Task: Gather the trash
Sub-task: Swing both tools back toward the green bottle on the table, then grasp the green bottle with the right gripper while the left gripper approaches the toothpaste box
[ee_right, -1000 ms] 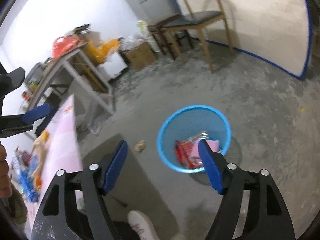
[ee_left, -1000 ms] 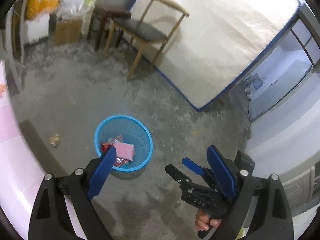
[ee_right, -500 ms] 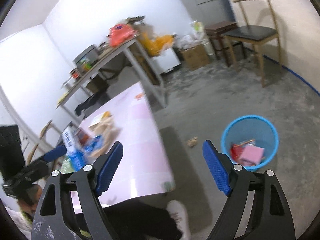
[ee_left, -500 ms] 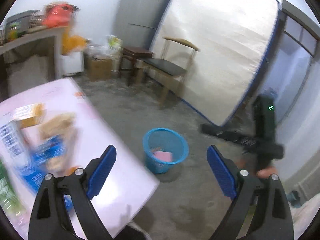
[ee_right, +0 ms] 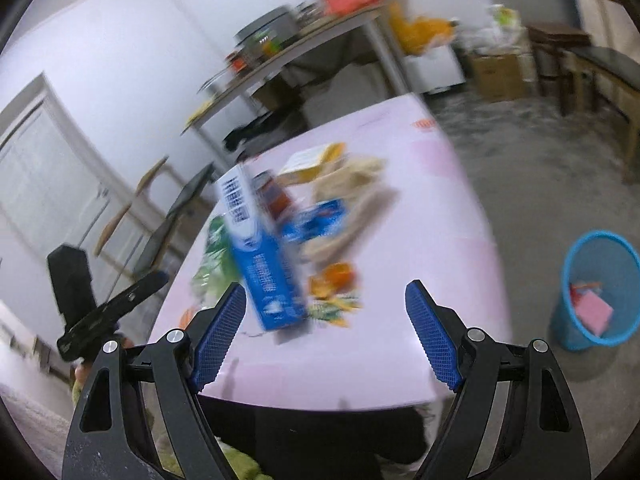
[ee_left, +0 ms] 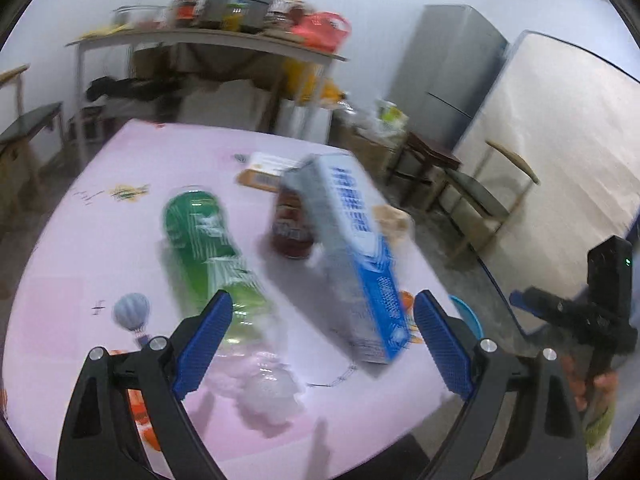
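Observation:
On the pink table (ee_left: pixel 120 208) stand a blue and white carton (ee_left: pixel 352 256), a green bottle (ee_left: pixel 208 248) lying flat, a dark red jar (ee_left: pixel 290 228) and crumpled clear plastic (ee_left: pixel 268 392). My left gripper (ee_left: pixel 320 344) is open and empty just above the near table edge. My right gripper (ee_right: pixel 326 336) is open and empty over the table (ee_right: pixel 420 216); the carton (ee_right: pixel 260 264) is ahead on its left, with orange wrappers (ee_right: pixel 334 280) beside it. The blue bin (ee_right: pixel 596 288) stands on the floor at right, holding pink and red trash.
A cluttered shelf table (ee_left: pixel 208 40) stands behind the pink table. A wooden chair (ee_left: pixel 488 204), a dark stool (ee_left: pixel 428 156), a grey fridge (ee_left: pixel 444 72) and a leaning mattress (ee_left: pixel 568 148) are at right. A cardboard box (ee_right: pixel 500 72) sits on the floor.
Both grippers have swung from above the blue bin over to the pink table. The trash on the table now fills both views. Both stay open and empty.

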The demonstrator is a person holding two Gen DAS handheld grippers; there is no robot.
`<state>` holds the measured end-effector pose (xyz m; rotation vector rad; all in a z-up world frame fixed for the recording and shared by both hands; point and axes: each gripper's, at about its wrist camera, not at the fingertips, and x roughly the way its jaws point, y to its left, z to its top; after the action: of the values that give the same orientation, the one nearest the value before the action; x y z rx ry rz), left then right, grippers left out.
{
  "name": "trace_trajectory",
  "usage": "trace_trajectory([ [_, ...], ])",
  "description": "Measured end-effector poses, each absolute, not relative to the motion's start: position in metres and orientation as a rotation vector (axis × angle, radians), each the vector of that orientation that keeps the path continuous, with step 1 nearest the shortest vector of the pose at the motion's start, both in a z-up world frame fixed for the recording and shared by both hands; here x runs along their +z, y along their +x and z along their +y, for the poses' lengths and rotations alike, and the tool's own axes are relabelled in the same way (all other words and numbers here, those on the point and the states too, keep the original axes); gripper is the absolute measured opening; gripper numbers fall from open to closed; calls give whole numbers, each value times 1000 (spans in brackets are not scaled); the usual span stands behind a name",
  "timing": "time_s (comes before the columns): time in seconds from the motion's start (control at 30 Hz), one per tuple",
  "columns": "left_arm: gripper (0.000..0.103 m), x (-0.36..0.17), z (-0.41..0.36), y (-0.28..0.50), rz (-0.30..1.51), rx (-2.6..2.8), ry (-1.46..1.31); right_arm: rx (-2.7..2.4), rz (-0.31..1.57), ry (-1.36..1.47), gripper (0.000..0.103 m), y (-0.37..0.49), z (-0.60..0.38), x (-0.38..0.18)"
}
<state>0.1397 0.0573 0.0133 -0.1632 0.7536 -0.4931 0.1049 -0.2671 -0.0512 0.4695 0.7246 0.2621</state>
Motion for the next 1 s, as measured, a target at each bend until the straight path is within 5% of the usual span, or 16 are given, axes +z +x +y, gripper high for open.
trace_trajectory([
  [0.5,89,-38,124,220,1018,-418,-403,292,805,197,78,197,-160,-42],
  [0.73,89,-47,154,212,992,-363,-481,449,788,140,78,175,-119,-36],
  [1.0,89,-60,188,196,980,-280,-531,473,976,86,78,225,-61,-73],
])
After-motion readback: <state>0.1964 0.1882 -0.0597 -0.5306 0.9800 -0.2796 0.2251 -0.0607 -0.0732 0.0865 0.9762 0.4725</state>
